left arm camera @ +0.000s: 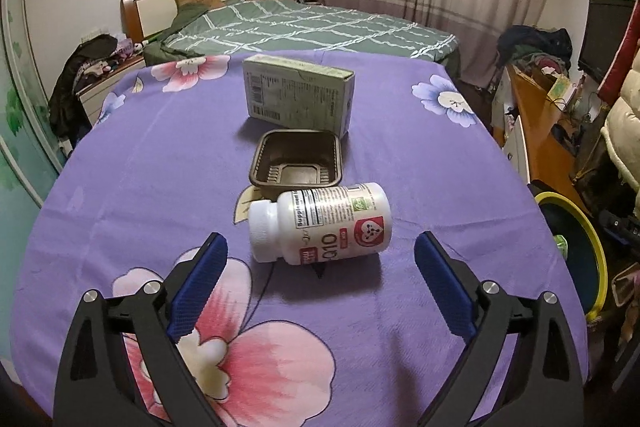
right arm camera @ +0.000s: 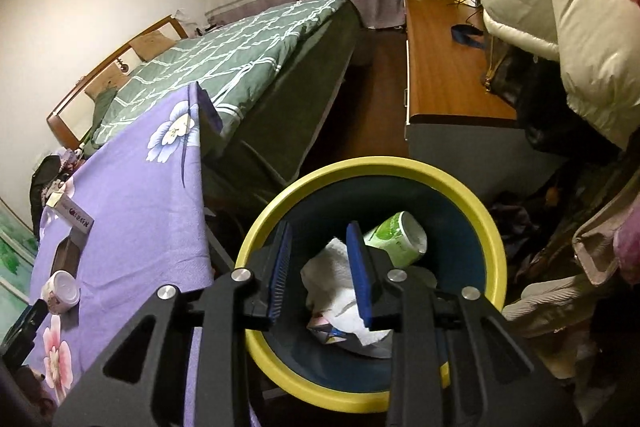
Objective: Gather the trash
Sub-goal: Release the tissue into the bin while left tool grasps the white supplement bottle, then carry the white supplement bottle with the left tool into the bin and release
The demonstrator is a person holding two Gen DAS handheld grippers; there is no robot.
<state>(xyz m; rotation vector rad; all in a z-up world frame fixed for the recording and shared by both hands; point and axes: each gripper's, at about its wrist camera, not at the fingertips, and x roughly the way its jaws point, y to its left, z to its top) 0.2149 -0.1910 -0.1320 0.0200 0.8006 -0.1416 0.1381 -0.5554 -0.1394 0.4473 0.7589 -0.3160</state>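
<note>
Left tongs point(left arm camera: 320, 247): you hold them wide open, nothing between the blue pads, low over the purple flowered cloth point(left arm camera: 120, 187), aimed at the bottle.
Right tongs point(right arm camera: 320, 267): you hold them over the bin, jaws part open with a clear gap, gripping nothing.
Bottle point(left arm camera: 324, 223): white plastic pill bottle on its side, just beyond your left fingertips, cap to the left, label up.
Tray point(left arm camera: 296, 159): dark shallow plastic tray just beyond the bottle, touching or nearly so; too close to call.
Box point(left arm camera: 300, 95): pale carton standing on edge at the far side of the tray.
Bin point(right arm camera: 492, 239): yellow-rimmed, dark inside, on the floor off the right edge of the table; it already holds a white cloth point(right arm camera: 336, 283), a green and white can point(right arm camera: 396, 235) and a scrap of wrapper.
Handling, bottle: likely light, stiff, smooth and round, so it may roll or squirt out. Close across the body at mid-label, not on the cap.
Handling, tray: probably thin and flexible; pinch one rim wall.
Handling, box: light card, likely crushable; grip across the narrow faces.
</note>
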